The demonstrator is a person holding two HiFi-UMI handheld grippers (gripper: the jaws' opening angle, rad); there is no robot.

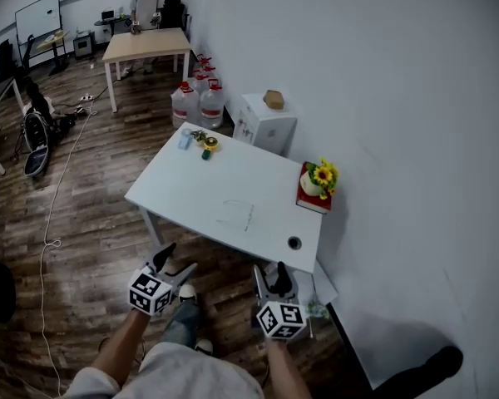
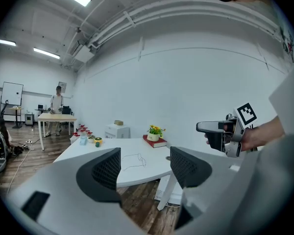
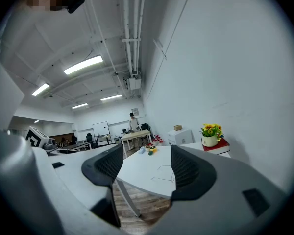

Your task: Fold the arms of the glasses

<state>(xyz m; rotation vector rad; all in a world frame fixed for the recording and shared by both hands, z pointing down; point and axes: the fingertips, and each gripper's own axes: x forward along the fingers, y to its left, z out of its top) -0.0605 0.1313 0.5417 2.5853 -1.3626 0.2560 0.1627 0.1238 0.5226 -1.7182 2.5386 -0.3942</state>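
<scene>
**White table with glasses lying open, both grippers short of it**

Thin wire-frame glasses were seen flat on the table, in its near half and well apart from everything else on it. They were judged light, springy and easily bent, with slippery lenses that smudge. A hold on the front near a hinge was judged safest, with the other gripper pushing one arm inward. The arms appeared unfolded. In the head view they seemed to run leftward, with the lens front toward the flower side, though the outline was faint. The long axis of each arm was taken as roughly along the table's length.

A flower pot on a red book was noted at the wall-side edge, and small items at the far corner.

The left gripper and the right gripper were held below the near edge, over the floor. The jaws of both were spread wide with nothing between them.
</scene>
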